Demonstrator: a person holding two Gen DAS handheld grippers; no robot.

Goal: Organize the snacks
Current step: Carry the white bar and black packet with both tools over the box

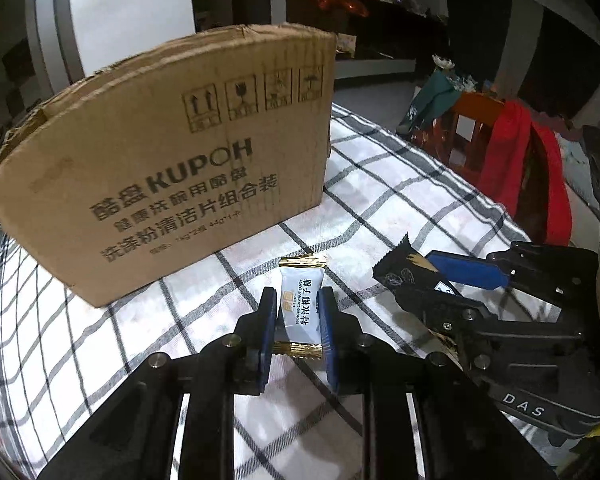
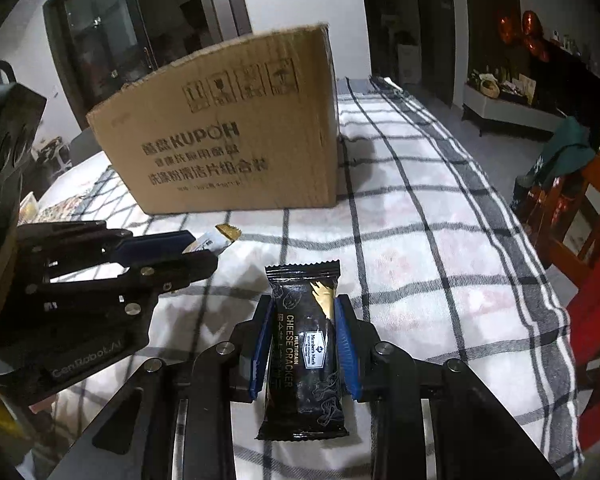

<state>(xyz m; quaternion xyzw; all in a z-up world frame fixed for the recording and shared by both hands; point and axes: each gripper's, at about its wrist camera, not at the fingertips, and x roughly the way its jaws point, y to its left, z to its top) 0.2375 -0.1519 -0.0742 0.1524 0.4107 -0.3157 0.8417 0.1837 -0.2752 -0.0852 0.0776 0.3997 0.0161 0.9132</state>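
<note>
A white coconut candy (image 1: 301,307) with gold ends sits clamped between the blue pads of the left gripper (image 1: 298,300), which tilts down toward the checked tablecloth (image 1: 400,200). Just beside it, the right gripper (image 2: 303,312) angles down likewise, its jaws closed on a black cheese cracker packet (image 2: 304,344). Both snacks are held above the cloth, in front of the cardboard box (image 1: 160,160) standing farther in on the table.
</note>
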